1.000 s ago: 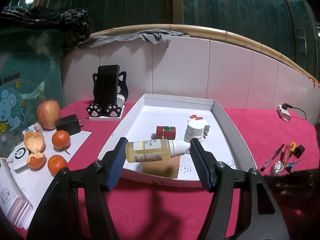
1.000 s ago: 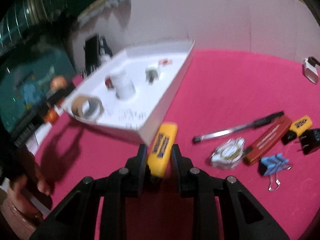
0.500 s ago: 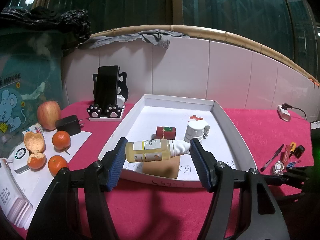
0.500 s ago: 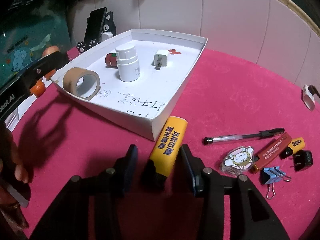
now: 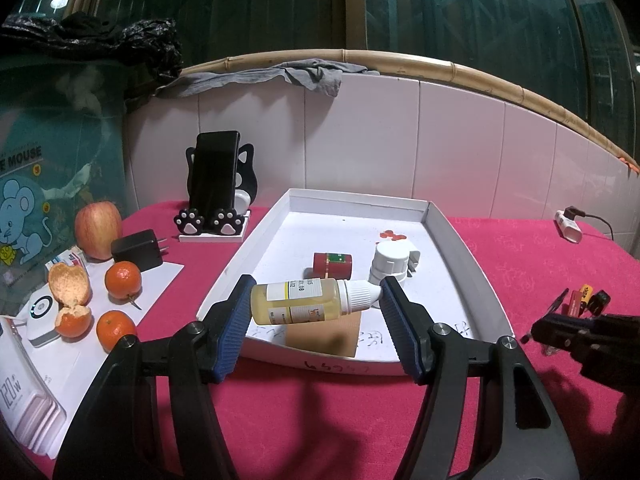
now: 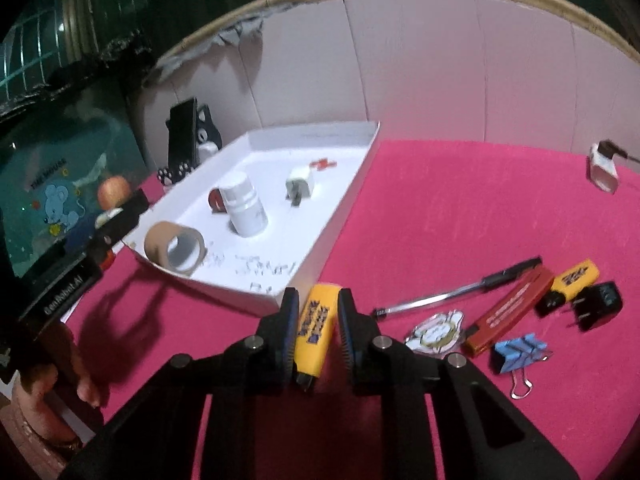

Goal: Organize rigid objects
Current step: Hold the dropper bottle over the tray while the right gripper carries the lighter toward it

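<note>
Dim indoor night scene, artificial light from above and front. Left wrist view was sharp; glare spot on the dark window (image 5: 60, 0) top left. White tray (image 5: 460, 248) was the brightest area, near blown out. Hard gripper shadows fell on the pink cloth (image 5: 320, 412) in front. Right wrist view was softer, motion-blurred, noisy, with the yellow lighter (image 6: 316, 332) text smeared. Strong fisheye bending curved the tiled wall (image 6: 440, 72); black vignette at corners in both.
</note>
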